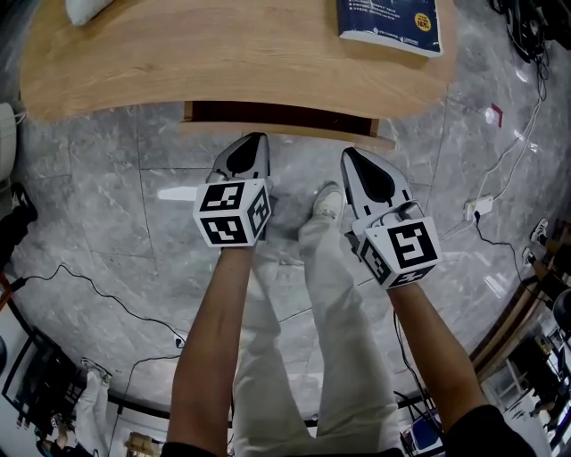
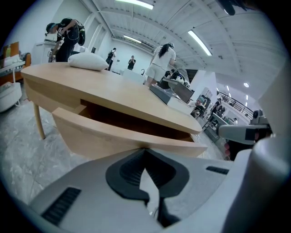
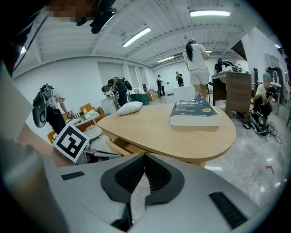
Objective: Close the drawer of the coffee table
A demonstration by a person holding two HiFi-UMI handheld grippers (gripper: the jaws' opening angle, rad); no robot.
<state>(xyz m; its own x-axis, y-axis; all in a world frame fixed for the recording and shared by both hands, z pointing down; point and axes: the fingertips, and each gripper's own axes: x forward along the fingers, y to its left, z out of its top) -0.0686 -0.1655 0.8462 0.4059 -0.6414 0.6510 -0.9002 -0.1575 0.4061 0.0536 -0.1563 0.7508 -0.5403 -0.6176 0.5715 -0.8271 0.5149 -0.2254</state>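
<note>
The light wood coffee table fills the top of the head view. Its drawer stands a little way out, with a dark gap behind the front panel. My left gripper is shut and empty, its tip right at the drawer front; contact cannot be judged. The shut tips sit against the panel's lower edge in the left gripper view. My right gripper is also shut and empty, a short way before the drawer's right end. The right gripper view shows its tips below the tabletop, the drawer to the left.
A dark blue book lies on the table's right side and a white pillow at its left. The person's legs and a shoe are on the grey marble floor between the grippers. Cables and a power strip lie to the right.
</note>
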